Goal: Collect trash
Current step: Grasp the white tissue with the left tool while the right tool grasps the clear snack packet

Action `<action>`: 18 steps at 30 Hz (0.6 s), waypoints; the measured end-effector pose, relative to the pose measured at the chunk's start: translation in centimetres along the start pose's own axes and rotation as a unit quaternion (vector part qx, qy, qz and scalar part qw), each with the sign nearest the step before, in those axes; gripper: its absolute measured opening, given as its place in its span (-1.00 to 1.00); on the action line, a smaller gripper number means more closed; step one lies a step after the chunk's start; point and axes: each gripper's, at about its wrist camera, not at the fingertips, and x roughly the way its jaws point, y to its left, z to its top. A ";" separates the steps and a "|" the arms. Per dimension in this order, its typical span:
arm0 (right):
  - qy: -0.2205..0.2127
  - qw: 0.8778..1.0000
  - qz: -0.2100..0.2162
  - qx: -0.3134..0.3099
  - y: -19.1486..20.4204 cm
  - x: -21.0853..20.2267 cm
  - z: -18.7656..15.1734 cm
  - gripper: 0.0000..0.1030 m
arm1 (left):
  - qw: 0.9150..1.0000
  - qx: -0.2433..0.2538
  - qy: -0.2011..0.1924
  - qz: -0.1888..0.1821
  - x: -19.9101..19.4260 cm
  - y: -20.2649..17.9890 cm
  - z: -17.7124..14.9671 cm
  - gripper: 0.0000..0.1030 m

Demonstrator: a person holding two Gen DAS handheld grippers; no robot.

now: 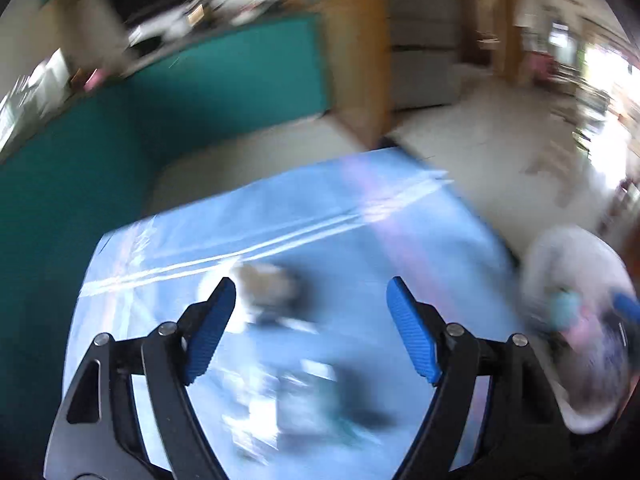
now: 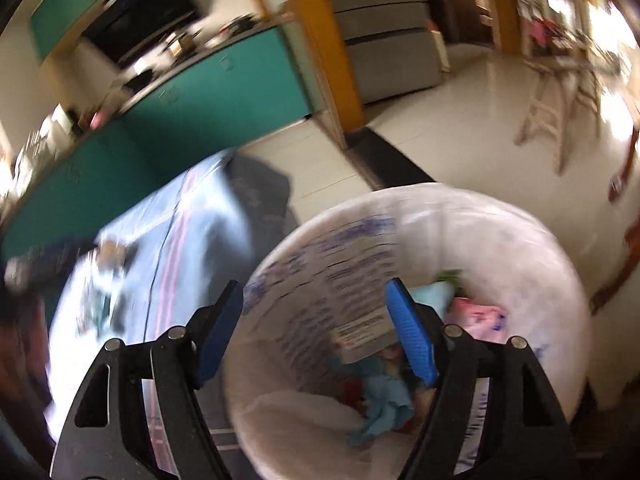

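Both views are badly blurred, and still the main things can be made out. In the left wrist view the left gripper is seen low in the frame with its jaws spread wide and nothing between the blue pads. Beyond them a table under a shiny blue cover fills the middle of the frame. A smeared pale scrap is caught just above the jaws, and a darker clutter lies lower centre on the cover; what these pieces are cannot be told through the blur. At the right edge a white-lined bin is glimpsed beside the table.

In the right wrist view the right gripper is held over that bin, jaws released and empty. The trash is found inside the liner: a printed paper sheet leaning against the left inner wall, a light blue rag at the bottom, something pink to the right and a bit of green near the upper middle. The table is seen at the left of this frame with scraps on it. A teal cabinet and a pale floor are seen behind.
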 end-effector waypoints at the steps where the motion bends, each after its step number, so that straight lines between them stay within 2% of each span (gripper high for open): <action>1: 0.006 1.000 0.002 -0.016 1.2 0.5 -0.3 0.41 | 1.000 -0.009 0.020 0.005 1.2 1.1 0.4 0.52; 2: 0.010 1.000 0.005 -0.027 2.3 0.9 -0.5 0.41 | 0.999 -0.017 0.039 0.004 2.6 2.1 0.6 0.51; 4: 0.017 0.999 0.013 -0.048 3.9 1.7 -0.8 0.41 | 0.998 -0.027 0.053 -0.008 4.1 3.3 0.4 0.39; 6: 0.026 0.997 0.029 -0.074 5.5 2.3 -1.2 0.41 | 0.996 -0.045 0.072 -0.030 5.1 4.5 -0.2 -0.21; 7: 0.030 0.995 0.038 -0.091 6.4 2.5 -1.4 0.41 | 0.994 -0.059 0.085 -0.041 5.2 5.2 -0.8 -0.28; 11: 0.052 0.981 0.095 -0.161 11.3 3.5 -2.5 0.42 | 0.992 -0.079 0.068 -0.066 5.4 7.1 -1.7 -0.43; 13: 0.067 0.972 0.137 -0.181 13.9 4.0 -2.4 0.43 | 0.994 -0.078 0.058 -0.046 4.7 7.8 -2.0 -0.46; 16: 0.087 0.959 0.178 -0.204 17.7 5.2 -1.6 0.62 | 0.997 -0.075 0.033 -0.011 2.7 9.1 -2.9 -0.47; 18: 0.095 0.950 0.198 -0.222 20.3 6.1 -0.9 0.65 | 0.998 -0.068 0.011 0.015 1.0 9.9 -3.6 -0.47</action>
